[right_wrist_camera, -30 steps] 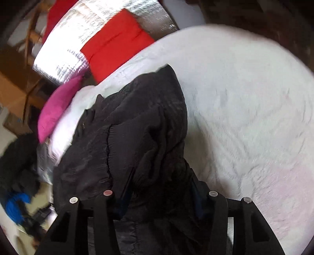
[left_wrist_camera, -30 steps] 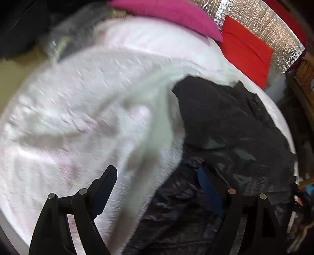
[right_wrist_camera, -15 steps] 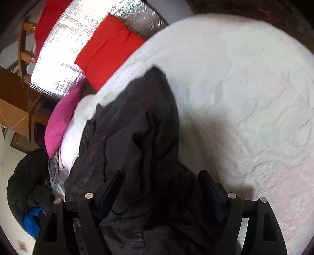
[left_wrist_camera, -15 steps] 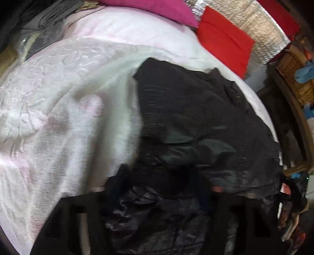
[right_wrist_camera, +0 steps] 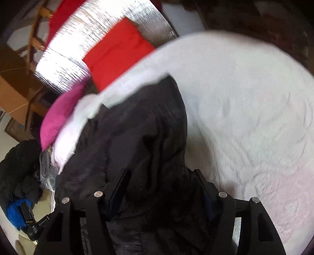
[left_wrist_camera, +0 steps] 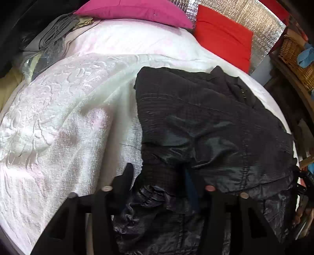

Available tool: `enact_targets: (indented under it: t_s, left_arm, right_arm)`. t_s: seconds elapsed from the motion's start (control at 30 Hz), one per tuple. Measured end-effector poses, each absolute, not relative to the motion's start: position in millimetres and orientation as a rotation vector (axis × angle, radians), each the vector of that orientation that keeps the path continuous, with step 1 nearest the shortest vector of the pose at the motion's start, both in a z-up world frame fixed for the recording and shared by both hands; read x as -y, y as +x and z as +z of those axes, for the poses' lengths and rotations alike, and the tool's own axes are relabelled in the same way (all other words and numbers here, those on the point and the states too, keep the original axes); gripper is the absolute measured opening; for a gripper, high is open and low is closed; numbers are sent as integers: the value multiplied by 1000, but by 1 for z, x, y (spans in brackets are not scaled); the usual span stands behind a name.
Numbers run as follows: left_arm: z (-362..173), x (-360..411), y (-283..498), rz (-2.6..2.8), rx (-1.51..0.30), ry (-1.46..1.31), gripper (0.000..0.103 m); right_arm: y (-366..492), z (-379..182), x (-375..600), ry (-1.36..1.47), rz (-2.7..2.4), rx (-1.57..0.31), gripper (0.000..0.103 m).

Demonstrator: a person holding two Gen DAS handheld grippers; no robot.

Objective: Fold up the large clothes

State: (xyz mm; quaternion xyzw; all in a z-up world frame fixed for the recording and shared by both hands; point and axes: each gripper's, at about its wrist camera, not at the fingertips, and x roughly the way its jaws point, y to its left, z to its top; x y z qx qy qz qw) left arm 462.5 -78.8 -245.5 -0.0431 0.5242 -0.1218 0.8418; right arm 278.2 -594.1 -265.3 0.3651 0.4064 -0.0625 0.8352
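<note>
A large black quilted jacket (left_wrist_camera: pixel 212 125) lies crumpled on the white bed cover (left_wrist_camera: pixel 64 125). My left gripper (left_wrist_camera: pixel 159 174) stands open with a bunched fold of the jacket's shiny lining between its fingers. In the right wrist view the jacket (right_wrist_camera: pixel 141 141) is piled high in front of me, and my right gripper (right_wrist_camera: pixel 162 180) is open around a thick fold of it. The jacket hides both grippers' inner pads.
A pink pillow (left_wrist_camera: pixel 135 11) and a red pillow (left_wrist_camera: pixel 223 37) lie at the bed's head against a silver foil panel (right_wrist_camera: pixel 82 49). Grey clothes (left_wrist_camera: pixel 51 33) lie at the bed's far left edge. A wicker basket (left_wrist_camera: pixel 296 58) stands to the right. Dark clothes (right_wrist_camera: pixel 17 166) lie on the floor.
My left gripper has moved right onto the jacket, whose edge now lies flatter on the bed. My right gripper has risen and tilted, with the jacket still between its fingers.
</note>
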Motion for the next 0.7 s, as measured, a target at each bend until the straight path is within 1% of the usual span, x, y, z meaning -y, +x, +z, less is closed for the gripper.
enact_targets:
  t_s: [0.03, 0.13, 0.17, 0.2, 0.23, 0.37, 0.43, 0.47, 0.57, 0.63, 0.7]
  left_arm:
    - [-244, 80, 461, -249, -1103, -86, 59]
    - [-237, 83, 456, -230, -1084, -59, 59]
    - [-234, 82, 450, -221, -1073, -41, 61]
    - [-233, 83, 448, -215, -1067, -26, 62]
    - [-232, 84, 444, -208, -1060, -10, 63]
    - [-231, 93, 443, -183, -1047, 48, 65]
    - [-234, 93, 447, -177, -1035, 69, 65]
    - [-232, 92, 445, -174, -1028, 77, 65]
    - [-231, 95, 444, -163, -999, 108, 64]
    - [-231, 98, 444, -160, -989, 121, 64]
    - [-232, 99, 443, -162, -988, 129, 64]
  right_arm:
    - [278, -265, 595, 786, -131, -865, 69]
    - [274, -252, 595, 795, -108, -829, 69]
    - [273, -249, 595, 795, -109, -817, 73]
    - [271, -247, 596, 798, -114, -806, 81]
    - [270, -248, 597, 802, -120, -805, 83]
    - [278, -270, 599, 843, -122, -864, 84]
    - [281, -274, 595, 819, -111, -857, 81]
    - [281, -270, 591, 790, -113, -843, 72]
    - [276, -251, 581, 727, -121, -796, 61]
    - [273, -240, 580, 684, -132, -764, 59]
    - [276, -247, 581, 672, -152, -792, 59]
